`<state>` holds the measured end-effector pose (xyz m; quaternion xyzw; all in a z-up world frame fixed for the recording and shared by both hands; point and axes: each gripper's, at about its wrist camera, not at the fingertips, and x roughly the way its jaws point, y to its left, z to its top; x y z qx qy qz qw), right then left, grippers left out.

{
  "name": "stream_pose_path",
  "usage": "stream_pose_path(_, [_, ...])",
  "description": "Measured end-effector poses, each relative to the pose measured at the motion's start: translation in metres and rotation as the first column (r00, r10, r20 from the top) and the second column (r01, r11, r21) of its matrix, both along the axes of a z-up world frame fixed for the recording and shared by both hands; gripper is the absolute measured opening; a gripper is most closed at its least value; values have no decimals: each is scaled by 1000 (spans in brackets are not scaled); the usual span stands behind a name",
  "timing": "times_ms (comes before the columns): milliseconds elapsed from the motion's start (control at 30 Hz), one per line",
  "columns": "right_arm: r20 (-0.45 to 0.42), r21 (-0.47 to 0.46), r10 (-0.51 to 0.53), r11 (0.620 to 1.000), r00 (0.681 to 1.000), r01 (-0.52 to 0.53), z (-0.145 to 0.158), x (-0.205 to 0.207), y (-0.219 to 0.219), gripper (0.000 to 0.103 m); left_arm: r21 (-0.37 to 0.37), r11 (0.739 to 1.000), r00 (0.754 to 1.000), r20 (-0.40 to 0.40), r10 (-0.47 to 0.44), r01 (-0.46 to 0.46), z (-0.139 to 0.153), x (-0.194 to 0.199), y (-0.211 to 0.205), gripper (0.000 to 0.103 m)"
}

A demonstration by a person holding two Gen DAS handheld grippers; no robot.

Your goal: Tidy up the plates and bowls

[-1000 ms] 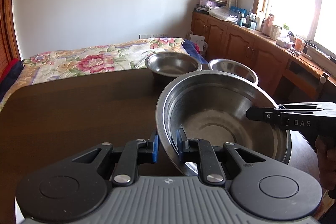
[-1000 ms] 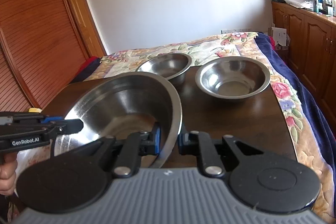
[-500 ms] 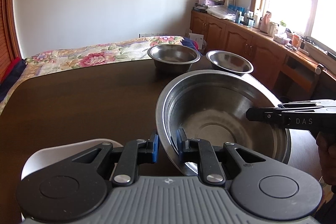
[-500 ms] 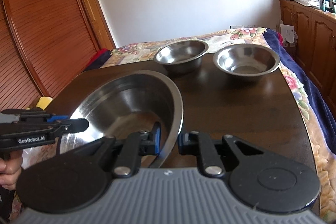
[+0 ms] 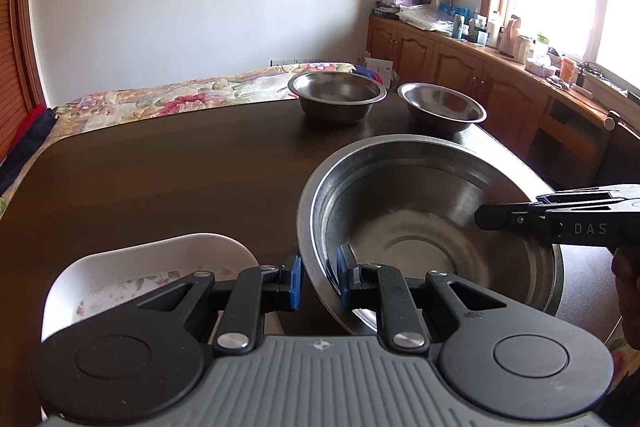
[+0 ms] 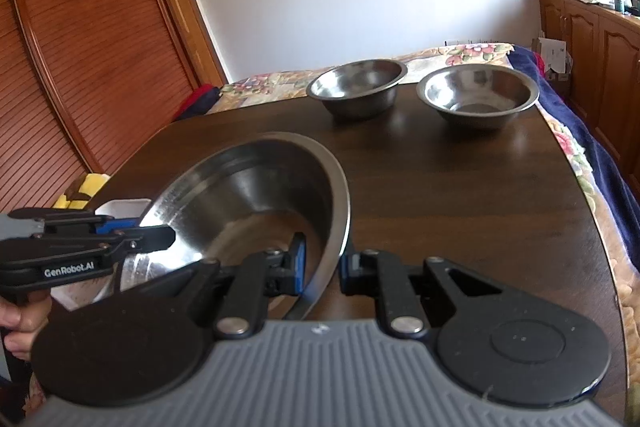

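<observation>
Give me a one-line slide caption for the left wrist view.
Both tongs, left and right, grip a big steel bowl's rim above a dark table, two smaller bowls behind.

Silver bowl (image 5: 432, 227), dark-brown table (image 5: 160, 179)

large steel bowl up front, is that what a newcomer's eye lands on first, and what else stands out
Yes: the large steel bowl fills the foreground, its rim pinched on opposite sides by the left gripper and the right gripper. Two smaller steel bowls sit side by side at the dark table's far edge. A white floral dish lies near the left gripper.
</observation>
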<state>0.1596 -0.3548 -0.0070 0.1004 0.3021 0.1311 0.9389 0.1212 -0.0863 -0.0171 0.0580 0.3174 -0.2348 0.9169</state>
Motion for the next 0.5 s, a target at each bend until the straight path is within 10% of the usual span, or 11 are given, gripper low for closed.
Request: stream_pose_path(500, [-10,-11,-5,1000,1000,5,-6,-1,3,20,-7,1000,1000,2,-4,4,-1,0,2,21])
